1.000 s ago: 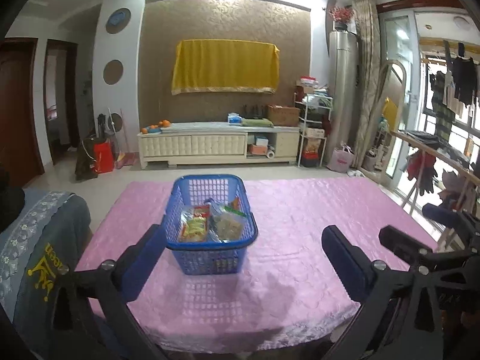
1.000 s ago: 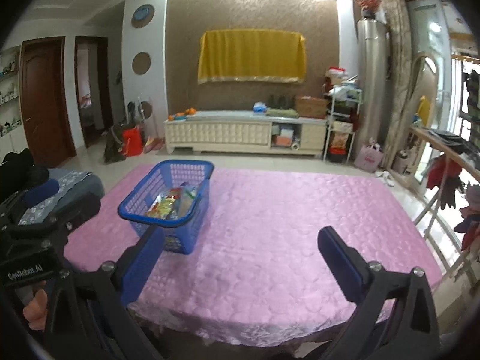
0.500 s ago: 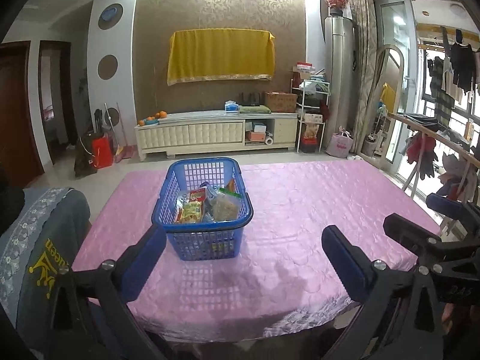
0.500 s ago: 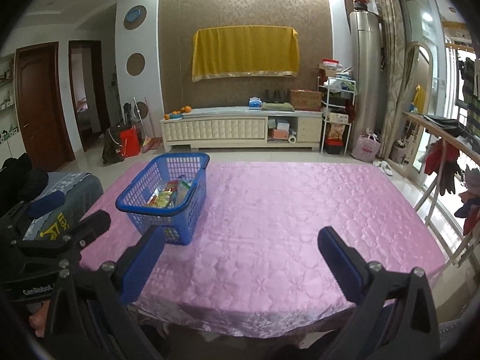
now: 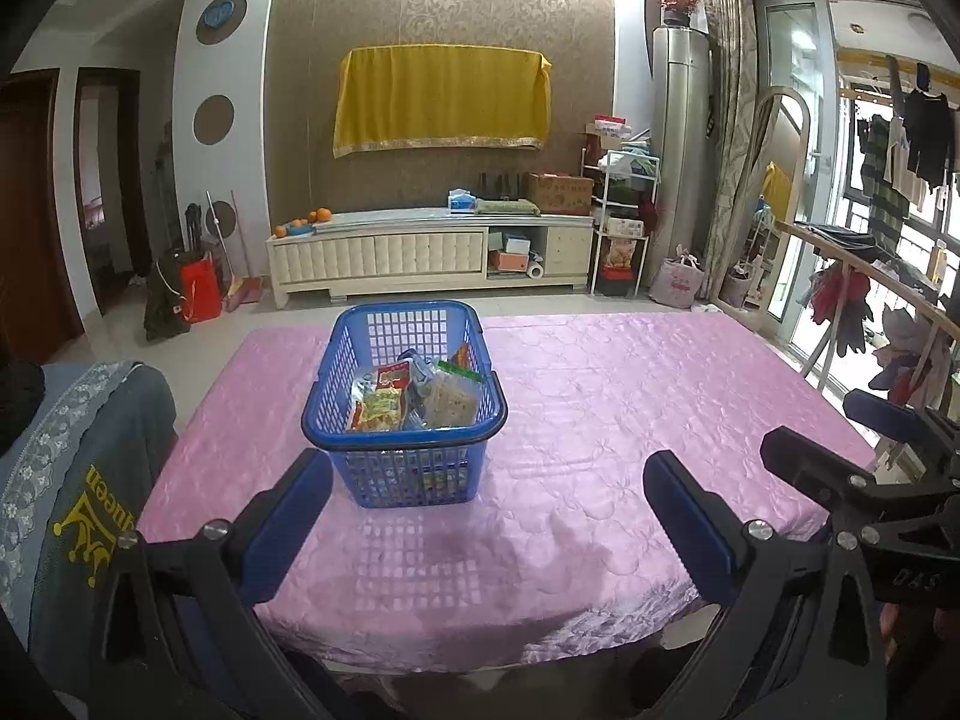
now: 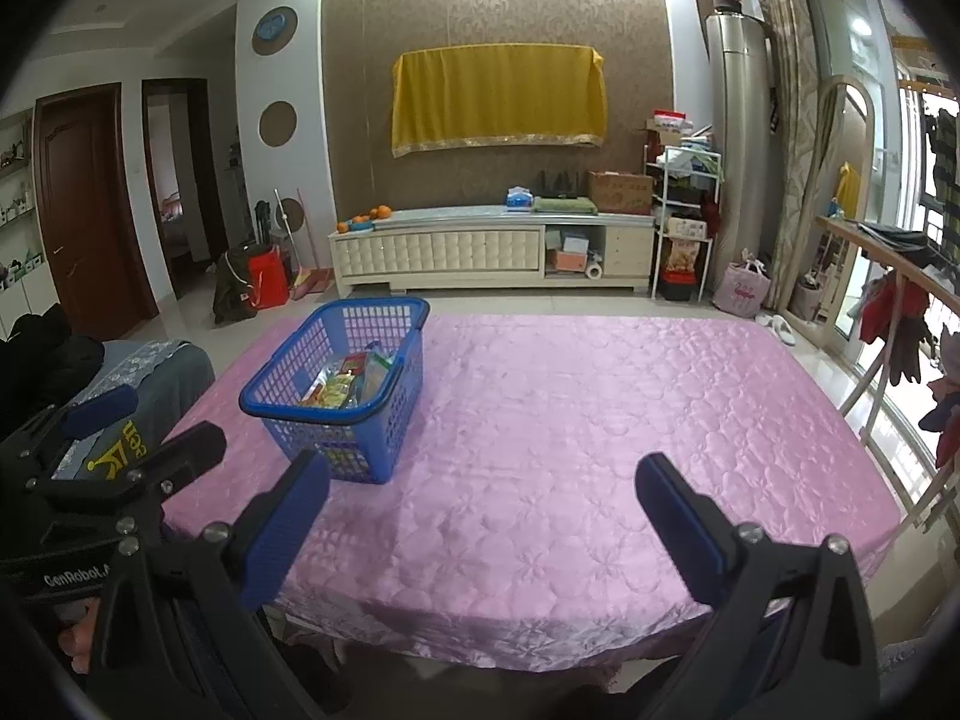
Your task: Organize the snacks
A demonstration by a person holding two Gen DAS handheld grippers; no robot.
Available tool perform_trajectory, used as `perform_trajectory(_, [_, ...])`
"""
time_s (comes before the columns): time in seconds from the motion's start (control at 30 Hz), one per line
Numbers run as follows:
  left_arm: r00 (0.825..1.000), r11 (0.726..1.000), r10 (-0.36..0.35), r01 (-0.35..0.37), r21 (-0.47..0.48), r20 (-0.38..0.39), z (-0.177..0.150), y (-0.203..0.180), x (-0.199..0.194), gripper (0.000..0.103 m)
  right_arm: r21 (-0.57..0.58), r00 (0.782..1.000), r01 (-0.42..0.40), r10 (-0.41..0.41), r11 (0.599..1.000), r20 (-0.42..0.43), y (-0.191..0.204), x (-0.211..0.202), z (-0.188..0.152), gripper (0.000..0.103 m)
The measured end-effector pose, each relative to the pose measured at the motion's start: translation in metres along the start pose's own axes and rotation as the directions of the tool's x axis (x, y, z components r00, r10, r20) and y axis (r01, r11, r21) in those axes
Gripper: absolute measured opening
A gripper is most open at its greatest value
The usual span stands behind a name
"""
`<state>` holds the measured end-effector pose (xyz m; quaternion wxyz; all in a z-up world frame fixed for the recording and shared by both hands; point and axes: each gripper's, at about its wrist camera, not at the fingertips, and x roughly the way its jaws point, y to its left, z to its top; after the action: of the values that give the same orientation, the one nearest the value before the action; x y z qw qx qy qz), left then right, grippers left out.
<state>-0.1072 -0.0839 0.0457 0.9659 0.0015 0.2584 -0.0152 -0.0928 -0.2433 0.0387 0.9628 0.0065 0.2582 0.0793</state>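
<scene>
A blue basket [image 5: 405,420] stands on the pink-covered worktop [image 5: 600,420], toward its left side, with snack packets [image 5: 414,399] piled inside (one red and yellow, one clear with pale crackers). The left hand-held gripper [image 5: 489,516] hovers at the near edge with its jaws spread wide and empty, the basket just ahead of it. The right hand-held gripper [image 6: 483,519] is likewise released and empty, well apart from the basket, over bare cloth.

Glossy quilted pink tablecloth [image 5: 600,420]; perforated blue plastic basket [image 5: 405,468].
</scene>
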Motion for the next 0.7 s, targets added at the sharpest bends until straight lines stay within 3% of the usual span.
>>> perform_trajectory(0.7, [1.000, 1.000, 0.004, -0.004, -0.024, -0.015, -0.0052, 0.0042, -0.0020, 0.103, -0.013, 1.000, -0.009, 0.009, 1.000, 0.005, 0.0039, -0.0023, 0.0020, 0.103])
